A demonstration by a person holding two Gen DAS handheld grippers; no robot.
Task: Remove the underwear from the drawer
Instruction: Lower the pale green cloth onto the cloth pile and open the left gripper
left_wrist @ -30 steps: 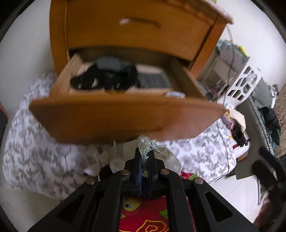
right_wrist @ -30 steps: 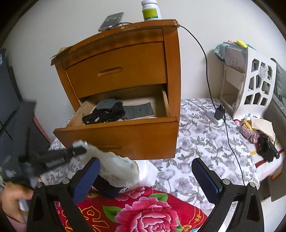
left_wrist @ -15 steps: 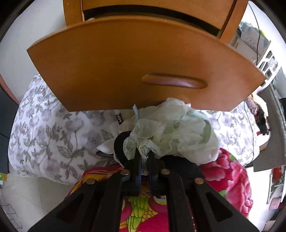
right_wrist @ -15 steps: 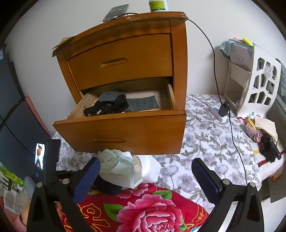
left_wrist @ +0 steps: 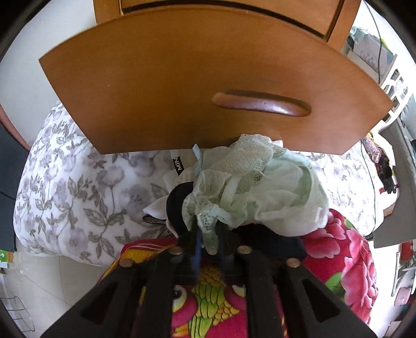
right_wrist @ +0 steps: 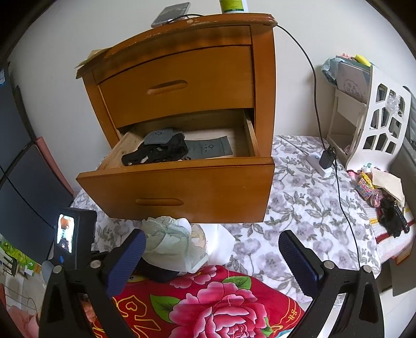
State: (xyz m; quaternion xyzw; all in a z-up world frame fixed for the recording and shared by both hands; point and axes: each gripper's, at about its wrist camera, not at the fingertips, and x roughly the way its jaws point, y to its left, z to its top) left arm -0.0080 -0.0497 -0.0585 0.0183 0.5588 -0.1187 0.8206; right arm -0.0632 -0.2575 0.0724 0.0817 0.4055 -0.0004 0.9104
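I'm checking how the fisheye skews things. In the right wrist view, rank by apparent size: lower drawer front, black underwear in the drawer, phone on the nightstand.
1. lower drawer front
2. black underwear
3. phone, farther off and foreshortened, so only apparently smallest.

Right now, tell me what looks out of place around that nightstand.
The lower drawer stands pulled out with black underwear heaped loosely inside. In front, pale green lace underwear lies crumpled on a small pile of clothes on the bed. The nightstand's top edge is chipped.
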